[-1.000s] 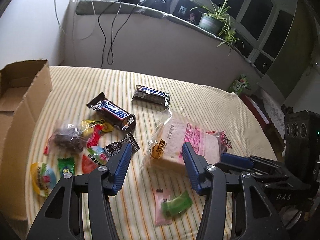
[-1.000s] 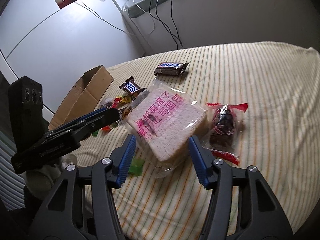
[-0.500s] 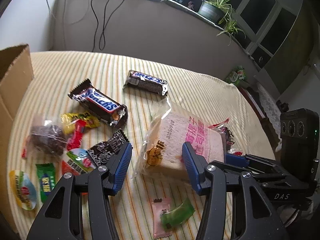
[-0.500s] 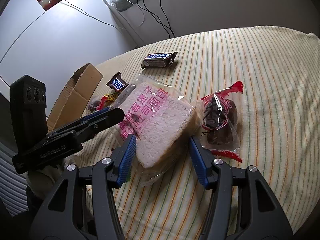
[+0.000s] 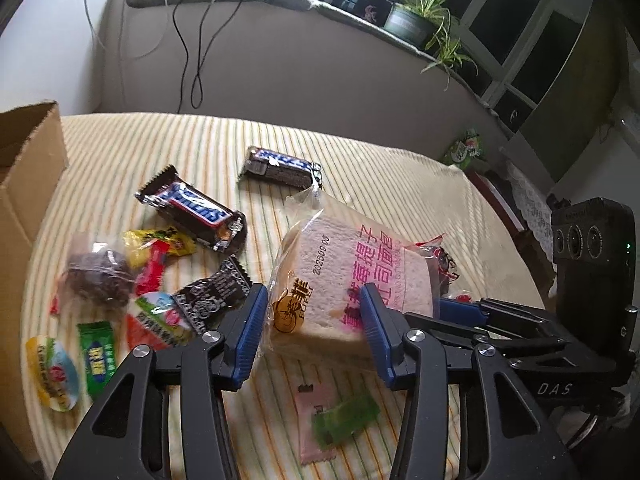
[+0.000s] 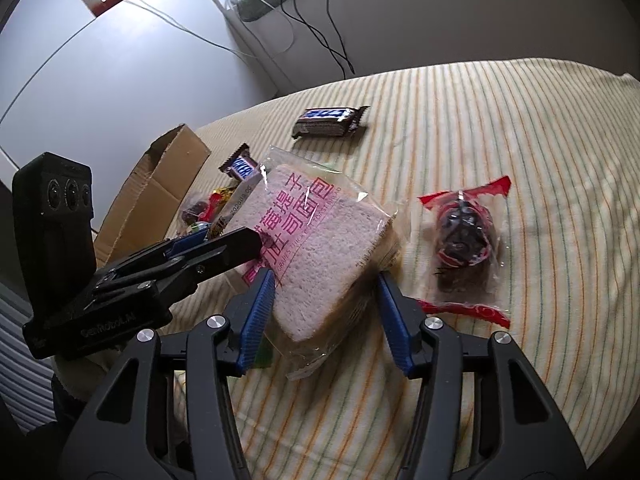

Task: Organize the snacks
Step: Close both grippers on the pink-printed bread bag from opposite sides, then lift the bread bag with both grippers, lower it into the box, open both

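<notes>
Little of the sorting looked done. The cardboard box point(image 5: 28, 184) at the left edge of the left-wrist frame showed no snacks in the part that could be seen, and every packet lay loose on the striped cloth point(image 5: 400, 176) of the tabletop.

Both claws had just been closing on the bagged toast point(image 5: 352, 276) at frame centre. The left claw point(image 5: 312, 336) had one corner of the bag between its blue ribbed pads. The right claw point(image 6: 326, 316) straddled the slice's near corner; its pads seemed to press the film, so I judged both to be pinching the bag.

Left to sort, near the box: a Snickers bar point(image 5: 192, 208), a second dark bar point(image 5: 280, 166) further up, small bright sweets point(image 5: 156, 256), and a green candy point(image 5: 344, 420) low in frame. A dark cake in clear film with red ends point(image 6: 464, 240) lay right of the toast in the right-wrist frame.

The toast was a soft, thick, square slice in crinkly clear plastic with pink print; the bars were glossy foil with serrated ends.
</notes>
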### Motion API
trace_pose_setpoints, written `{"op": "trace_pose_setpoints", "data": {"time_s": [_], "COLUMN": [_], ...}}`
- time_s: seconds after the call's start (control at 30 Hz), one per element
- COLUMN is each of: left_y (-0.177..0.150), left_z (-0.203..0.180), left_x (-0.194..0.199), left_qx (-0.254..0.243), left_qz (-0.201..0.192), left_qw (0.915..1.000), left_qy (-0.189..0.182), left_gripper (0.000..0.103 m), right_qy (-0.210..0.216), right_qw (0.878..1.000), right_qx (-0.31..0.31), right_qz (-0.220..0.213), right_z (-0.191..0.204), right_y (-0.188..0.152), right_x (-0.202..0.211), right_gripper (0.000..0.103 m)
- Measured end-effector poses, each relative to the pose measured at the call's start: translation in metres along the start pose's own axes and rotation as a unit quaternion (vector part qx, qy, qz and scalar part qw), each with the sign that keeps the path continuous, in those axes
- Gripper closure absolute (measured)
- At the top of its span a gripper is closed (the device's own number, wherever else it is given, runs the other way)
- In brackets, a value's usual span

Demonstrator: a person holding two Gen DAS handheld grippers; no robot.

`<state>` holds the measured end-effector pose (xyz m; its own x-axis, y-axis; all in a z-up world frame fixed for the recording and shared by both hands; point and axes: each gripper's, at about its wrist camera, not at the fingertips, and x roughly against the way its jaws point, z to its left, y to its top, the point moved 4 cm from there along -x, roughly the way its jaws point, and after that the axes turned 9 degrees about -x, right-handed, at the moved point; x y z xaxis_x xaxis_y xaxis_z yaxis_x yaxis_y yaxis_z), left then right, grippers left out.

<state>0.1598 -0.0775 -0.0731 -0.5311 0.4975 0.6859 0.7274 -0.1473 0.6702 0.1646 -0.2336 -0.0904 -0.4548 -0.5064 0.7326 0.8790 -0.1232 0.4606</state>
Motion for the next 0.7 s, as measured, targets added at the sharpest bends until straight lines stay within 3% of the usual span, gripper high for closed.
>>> {"op": "trace_pose_setpoints", "data": {"time_s": [0.37, 0.7], "left_y": [-0.003, -0.012], "left_z": [0.025, 0.068], "left_x": [0.059, 0.115], "left_qx": [0.014, 0.045], "left_qz": [-0.057, -0.102], "left_qw": [0.9976, 0.9894], "left_qy": [0.036, 0.093], "left_gripper": [0.058, 0.058], "right_qy": [0.019, 0.049], "right_qw": [0.998, 0.99], "right_qx": [0.059, 0.128], "right_qz": [-0.014, -0.009], "right_z": [0.06, 0.137], "right_y": [0.008, 0.01], "right_x": [0.008, -0.007], "right_gripper": [0.049, 0.049]}}
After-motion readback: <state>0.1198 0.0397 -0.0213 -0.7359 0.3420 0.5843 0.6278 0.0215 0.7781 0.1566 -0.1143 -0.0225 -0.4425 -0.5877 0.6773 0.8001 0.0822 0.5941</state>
